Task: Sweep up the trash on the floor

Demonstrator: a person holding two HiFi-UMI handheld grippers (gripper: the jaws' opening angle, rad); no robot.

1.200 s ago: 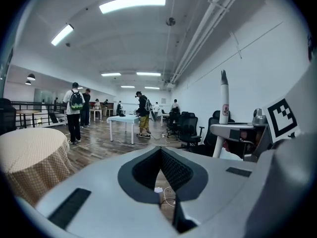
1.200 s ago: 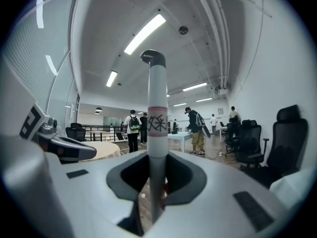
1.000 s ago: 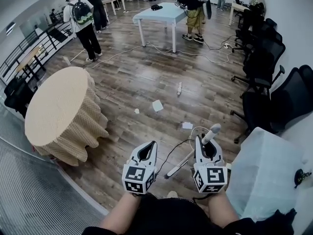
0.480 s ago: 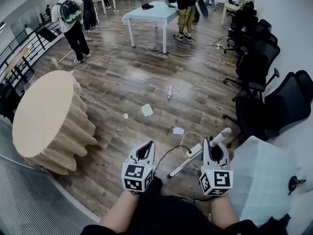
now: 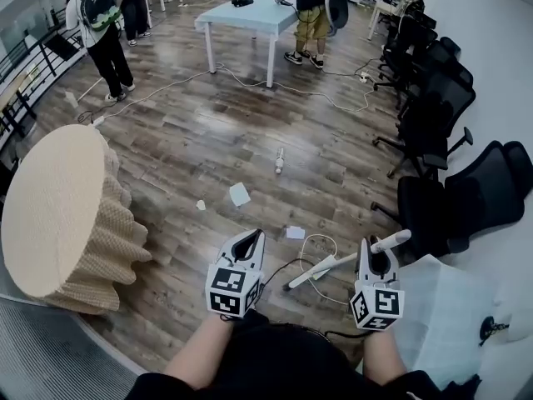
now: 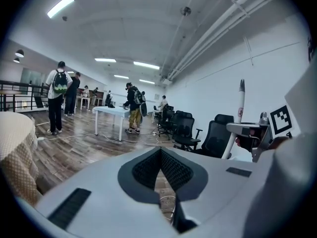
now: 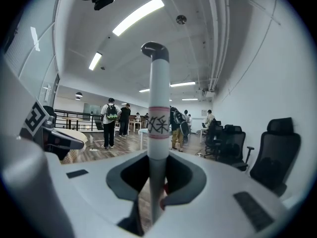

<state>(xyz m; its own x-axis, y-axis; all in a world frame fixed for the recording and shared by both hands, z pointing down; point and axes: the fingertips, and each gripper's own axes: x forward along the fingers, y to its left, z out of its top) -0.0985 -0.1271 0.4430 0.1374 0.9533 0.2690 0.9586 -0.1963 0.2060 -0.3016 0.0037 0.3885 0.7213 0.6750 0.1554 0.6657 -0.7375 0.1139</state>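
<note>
My right gripper (image 5: pixel 376 243) is shut on a long white broom handle (image 5: pixel 331 264) that slants down to the left over the wood floor; its lower end is hidden. In the right gripper view the handle (image 7: pixel 158 113) stands upright between the jaws of the right gripper (image 7: pixel 157 158). Beside it, my left gripper (image 5: pixel 248 236) is shut with nothing in it, as the left gripper view (image 6: pixel 159 152) also shows. Trash lies ahead on the floor: a white paper (image 5: pixel 240 194), a small scrap (image 5: pixel 200 205), another paper (image 5: pixel 295 232) and a pale bottle-like piece (image 5: pixel 280 160).
A round table with a beige cloth (image 5: pixel 46 215) stands at the left. Black office chairs (image 5: pixel 445 202) line the right wall, with a white covered object (image 5: pixel 445 302) near my right arm. A cable loop (image 5: pixel 319 244) lies near the papers. A light blue table (image 5: pixel 246 13) and people stand far off.
The view has moved forward, so the trash lies nearer. My right gripper has drifted right with the handle, which now lies flatter. The left gripper has kept its place.
</note>
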